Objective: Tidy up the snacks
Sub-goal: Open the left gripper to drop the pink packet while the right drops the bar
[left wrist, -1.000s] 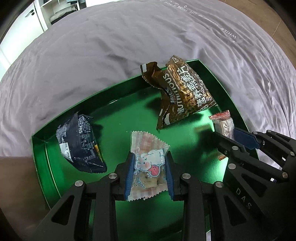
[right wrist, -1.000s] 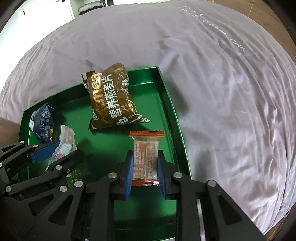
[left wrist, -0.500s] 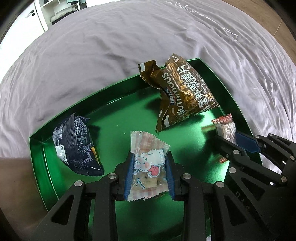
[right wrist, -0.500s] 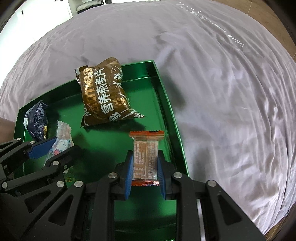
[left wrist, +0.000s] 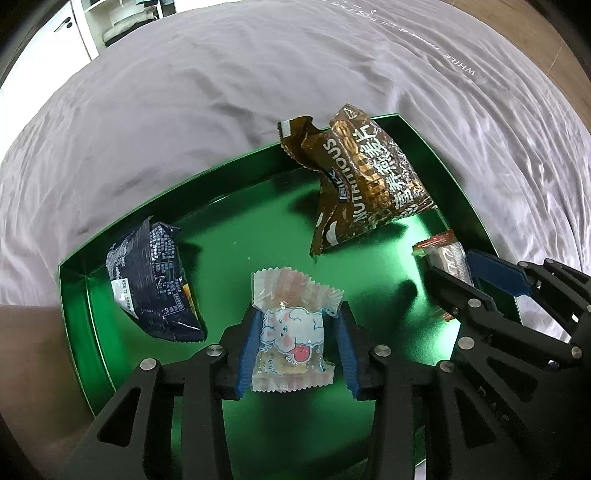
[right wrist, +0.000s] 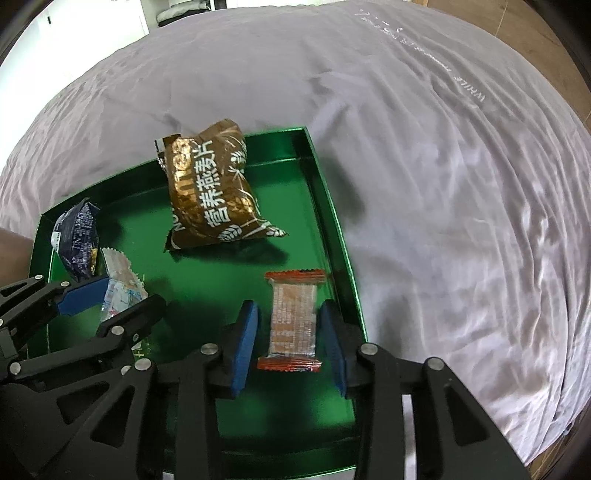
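Note:
A green tray [left wrist: 221, 177] lies on a bed. My left gripper [left wrist: 297, 350] points down over its front middle, jaws opening around a clear packet with a cartoon sheep [left wrist: 291, 332]; a gap shows at the right pad. My right gripper [right wrist: 291, 332] hangs by the tray's right wall [right wrist: 332, 221], jaws opening, and an orange-edged wafer packet [right wrist: 293, 317] lies on the tray floor between the pads with gaps on both sides. A brown oat bag [left wrist: 369, 192] rests at the back. A dark blue packet [left wrist: 155, 280] sits at the left end.
A wrinkled lilac-grey sheet [right wrist: 461, 184] covers the bed around the tray. Wooden floor [right wrist: 517, 22] shows at the upper right and a white cupboard [left wrist: 48, 40] at the upper left. A brown surface [left wrist: 26, 350] borders the tray's left end.
Both pairs of jaws have widened. The right pads have come off the orange-edged packet, which now lies loose between them. The left pads have eased off the sheep packet.

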Available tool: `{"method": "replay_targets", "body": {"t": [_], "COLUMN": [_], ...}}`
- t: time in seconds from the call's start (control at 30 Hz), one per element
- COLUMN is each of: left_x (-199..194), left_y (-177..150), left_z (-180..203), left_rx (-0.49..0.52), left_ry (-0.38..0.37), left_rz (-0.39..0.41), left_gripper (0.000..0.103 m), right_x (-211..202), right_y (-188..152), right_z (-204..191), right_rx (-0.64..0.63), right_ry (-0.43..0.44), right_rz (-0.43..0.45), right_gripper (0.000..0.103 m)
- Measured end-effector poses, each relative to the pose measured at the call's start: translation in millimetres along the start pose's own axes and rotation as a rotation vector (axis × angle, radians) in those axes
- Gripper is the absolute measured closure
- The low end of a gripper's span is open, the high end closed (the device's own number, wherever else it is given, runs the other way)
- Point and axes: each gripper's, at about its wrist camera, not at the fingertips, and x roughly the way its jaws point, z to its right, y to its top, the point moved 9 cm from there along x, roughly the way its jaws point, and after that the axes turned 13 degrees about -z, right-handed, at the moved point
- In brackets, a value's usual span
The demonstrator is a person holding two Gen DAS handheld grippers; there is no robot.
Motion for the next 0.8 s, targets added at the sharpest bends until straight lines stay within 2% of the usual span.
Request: {"method": "replay_targets", "body": {"t": [0.37,0.43,0.5,0.63,0.8], "left_x": [-17,-21,-24,-36,-52], "left_y": [-6,-8,-9,-15,-16], "left_z": [-16,-18,-21,-25,-25], "left_rx": [-0.045,-0.053,-0.060,-0.062,-0.056], "left_ry": [-0.005,-0.008,-0.004,-0.012,-0.012], "left_rz": [0.032,0.038,0.044,0.056,0.075], "left_gripper": [0.048,0.046,0.046,0.043,0.042], "right_x": [-20,-27,-32,-46,-62], "right_y": [1,1,-2,-6,-11], "right_z": [-6,-7,-6,-7,-6], "right_rx": [0.009,0.014,0.021,0.035,0.056], "right_ry": [-0.015,-0.028,-0.030,-0.040,-0.056], "right_rz": [0.022,0.032,0.039,0.056,0.074], "right_gripper": [0.081,0.070,0.052,0.046,0.021]}}
